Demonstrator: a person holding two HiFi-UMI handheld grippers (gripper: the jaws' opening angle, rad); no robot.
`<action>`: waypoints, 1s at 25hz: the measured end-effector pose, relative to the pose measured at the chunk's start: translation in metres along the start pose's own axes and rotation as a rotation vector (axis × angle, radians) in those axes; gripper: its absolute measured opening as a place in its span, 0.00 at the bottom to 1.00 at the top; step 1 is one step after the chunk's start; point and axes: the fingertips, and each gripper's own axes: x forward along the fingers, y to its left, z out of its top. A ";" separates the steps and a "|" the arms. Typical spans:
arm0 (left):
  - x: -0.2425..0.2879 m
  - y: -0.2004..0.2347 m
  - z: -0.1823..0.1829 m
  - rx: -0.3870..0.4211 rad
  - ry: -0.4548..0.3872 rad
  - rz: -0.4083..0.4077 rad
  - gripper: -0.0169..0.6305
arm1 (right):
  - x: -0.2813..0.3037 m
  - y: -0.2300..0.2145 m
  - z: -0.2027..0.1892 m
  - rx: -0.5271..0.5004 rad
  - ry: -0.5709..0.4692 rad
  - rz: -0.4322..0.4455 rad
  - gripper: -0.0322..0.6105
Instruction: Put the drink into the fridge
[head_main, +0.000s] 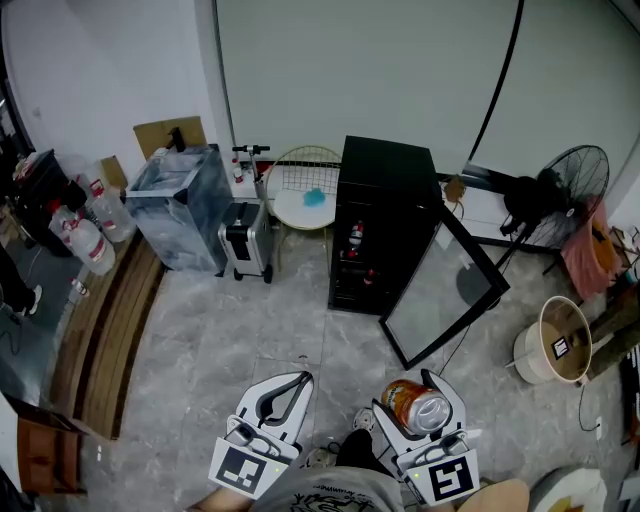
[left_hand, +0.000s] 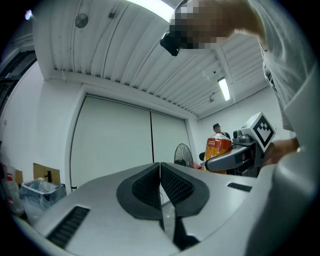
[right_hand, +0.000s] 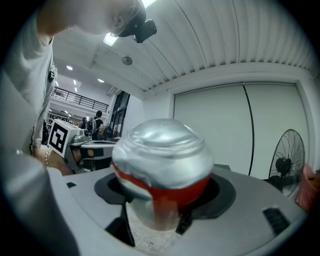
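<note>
**Can clamped in right tongs**

The right gripper (head_main: 412, 398) pinches the orange drink can (head_main: 418, 407) between its pads. The left gripper (head_main: 300, 381) sits at its 9 o'clock, jaws together and empty. The fridge (head_main: 385, 190) stands at 12 o'clock, door open.

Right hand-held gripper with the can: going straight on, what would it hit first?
Probably the open glass door of the fridge, right ahead of the right hand-held gripper and its can. Height is unclear; held higher, it might pass over toward the wall.
</note>
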 end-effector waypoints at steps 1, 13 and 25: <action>0.007 0.002 0.001 -0.005 -0.003 0.006 0.06 | 0.002 -0.006 -0.001 0.001 0.000 -0.001 0.58; 0.110 -0.001 0.007 0.019 -0.013 0.013 0.06 | 0.023 -0.101 -0.010 0.010 -0.008 0.002 0.58; 0.196 -0.002 0.009 0.036 0.010 0.026 0.06 | 0.055 -0.180 -0.014 0.011 -0.005 0.043 0.58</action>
